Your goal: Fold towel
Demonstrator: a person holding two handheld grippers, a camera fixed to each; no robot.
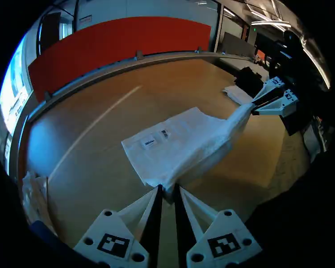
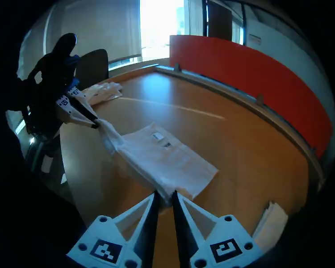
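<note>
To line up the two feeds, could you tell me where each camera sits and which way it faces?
Left gripper view: rides the left gripper, faces the red partition across the table; gripper pinches the towel.
Right gripper view: rides the right gripper, faces the window; gripper pinches the towel too.
Shared: towel, table, partition, each other's gripper.

A: What sort of place is this?

B: An office, most likely a meeting room. In the left gripper view a long wooden bench (image 1: 100, 134) spans the middle, and a red divider panel (image 1: 123, 40) runs along its far edge at 11 o'clock.

A: What else shows it?

B: Strip ceiling lights (image 1: 270, 22) sit at 1 o'clock. In the right gripper view there is a bright window (image 2: 161, 27) at 12 o'clock and a dark office chair (image 2: 91, 62) at 10 o'clock.
</note>
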